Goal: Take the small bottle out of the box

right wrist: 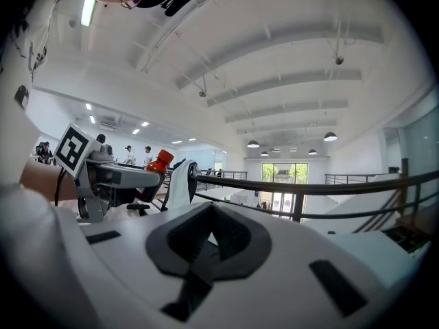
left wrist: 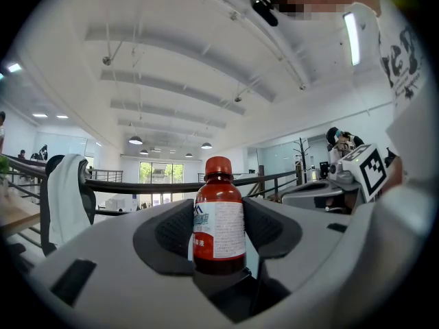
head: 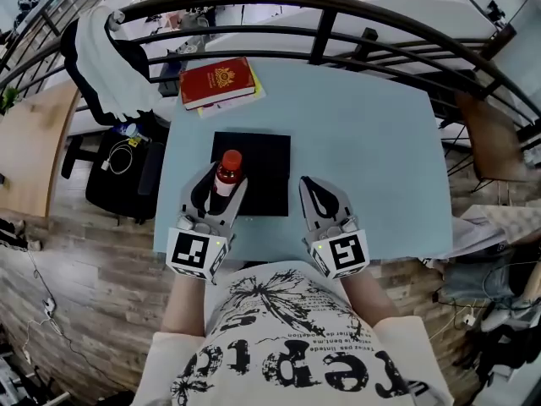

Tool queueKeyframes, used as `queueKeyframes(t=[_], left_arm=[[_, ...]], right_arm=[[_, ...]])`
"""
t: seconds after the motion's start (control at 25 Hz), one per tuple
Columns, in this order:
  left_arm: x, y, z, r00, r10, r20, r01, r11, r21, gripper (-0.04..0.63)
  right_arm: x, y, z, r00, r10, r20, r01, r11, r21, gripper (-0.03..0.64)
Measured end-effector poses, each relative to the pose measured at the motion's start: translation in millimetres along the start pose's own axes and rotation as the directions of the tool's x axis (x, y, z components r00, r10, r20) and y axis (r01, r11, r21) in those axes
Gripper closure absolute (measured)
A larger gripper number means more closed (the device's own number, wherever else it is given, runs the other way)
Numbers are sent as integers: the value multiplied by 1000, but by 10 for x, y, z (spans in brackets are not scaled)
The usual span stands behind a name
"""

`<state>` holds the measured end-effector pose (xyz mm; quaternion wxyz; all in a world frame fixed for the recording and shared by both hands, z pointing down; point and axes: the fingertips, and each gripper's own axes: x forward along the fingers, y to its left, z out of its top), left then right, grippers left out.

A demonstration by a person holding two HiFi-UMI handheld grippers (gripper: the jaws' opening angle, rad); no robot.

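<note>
at 7 o'clock on the desk (head: 372,142), left tool (head: 221,183): clamped on the small bottle (left wrist: 219,225), upright, likely so it lifts straight.
small bottle: over the 9 o'clock edge of the box (head: 266,172), seemingly clear of it.
box: black, desk centre.
right tool (head: 319,191): 5 o'clock, jaws together, empty, off to the side.
red book (head: 217,82): 11 o'clock, well apart.
in the way: nothing near; railing (head: 338,36) beyond at 12 o'clock.

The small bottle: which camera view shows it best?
The left gripper view: the small bottle stands close and upright between the jaws, label facing the camera. The head view shows mostly its cap from above. The right gripper view shows only its cap, small.
</note>
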<state>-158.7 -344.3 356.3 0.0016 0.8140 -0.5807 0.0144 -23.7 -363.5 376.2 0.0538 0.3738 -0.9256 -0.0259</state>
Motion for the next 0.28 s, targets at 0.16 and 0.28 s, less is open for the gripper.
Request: queueKeyframes(t=[0.16, 0.28], left_arm=[[-4, -20, 13, 1000, -9, -4, 9, 1000, -4, 364], [1, -34, 23, 1000, -18, -12, 18, 1000, 4, 364]], right_arm=[[-2, 17, 54, 1000, 1, 2, -1, 1000, -10, 607], [1, 20, 57, 1000, -4, 0, 4, 1000, -9, 607]])
